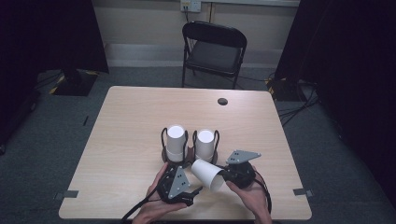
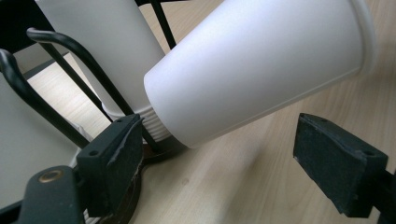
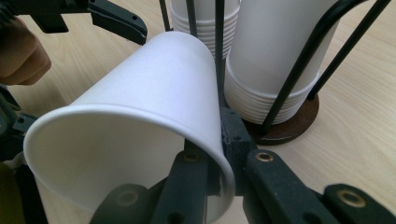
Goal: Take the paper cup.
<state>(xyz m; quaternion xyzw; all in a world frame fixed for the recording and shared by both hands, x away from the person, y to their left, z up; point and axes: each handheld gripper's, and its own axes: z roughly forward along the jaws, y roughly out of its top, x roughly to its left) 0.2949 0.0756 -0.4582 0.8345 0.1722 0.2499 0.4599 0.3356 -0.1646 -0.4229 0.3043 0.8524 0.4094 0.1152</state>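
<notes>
Paper cup point(image 1: 208, 174) lies tilted just before the cup holder rack point(image 1: 190, 148), rim pinched by right hand-held gripper point(image 3: 219, 154). Left hand-held gripper point(image 2: 224, 172) spread below it. Likely mid-transfer; next, left takes the base.

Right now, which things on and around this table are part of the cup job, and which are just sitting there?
In the job:
- loose paper cup, its rim pinched by the right gripper
- left gripper, jaws open below the cup
- two cup stacks in wire holders: left stack, right stack

Just there:
- folding chair beyond the table
- cable hole in the tabletop
</notes>
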